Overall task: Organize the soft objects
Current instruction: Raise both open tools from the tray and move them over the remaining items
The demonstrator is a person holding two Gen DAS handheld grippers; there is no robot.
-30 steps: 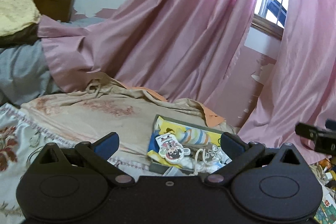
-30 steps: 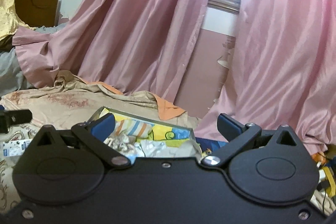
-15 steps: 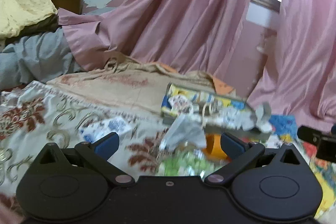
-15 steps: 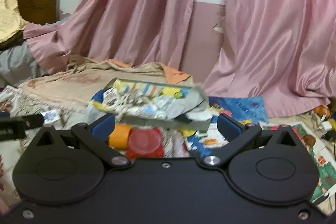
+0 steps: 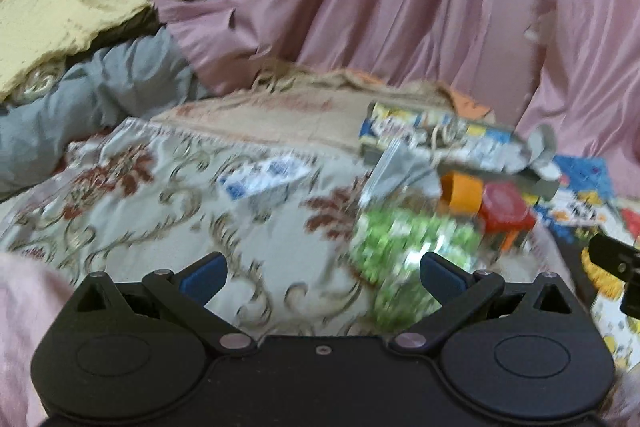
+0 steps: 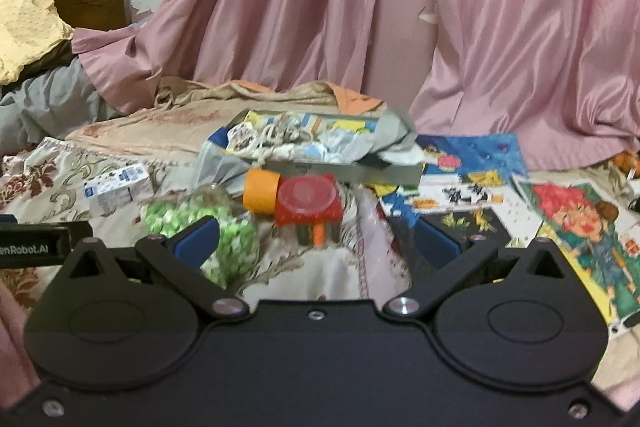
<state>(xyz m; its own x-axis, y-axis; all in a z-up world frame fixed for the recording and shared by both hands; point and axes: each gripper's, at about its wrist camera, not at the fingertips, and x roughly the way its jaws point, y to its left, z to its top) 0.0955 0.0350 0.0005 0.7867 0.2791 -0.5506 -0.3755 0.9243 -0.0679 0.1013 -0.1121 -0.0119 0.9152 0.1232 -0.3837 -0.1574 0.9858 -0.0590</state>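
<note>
Pink satin curtains are hanging across the back from 10 to 2 o'clock, draping down onto the bed. Below them a cream bedspread with red and gold floral scrolls is spreading from 9 o'clock toward the centre, with a beige cloth lying beyond it. At 3 o'clock in the right wrist view, colourful cartoon picture sheets are lying flat. A shallow grey cardboard box filled with crumpled soft cloth pieces and cord is sitting at 12 o'clock, just beyond a red square-lidded plastic container and an orange plastic cylinder, which are touching each other. A clear bag of green and white soft pieces is lying at 10 o'clock, partly behind the left fingertip of the right gripper. A small white and blue carton is resting further left. The left gripper is hovering with its jaws spread wide and gripping nothing; the right gripper's jaws are likewise spread and bare.
</note>
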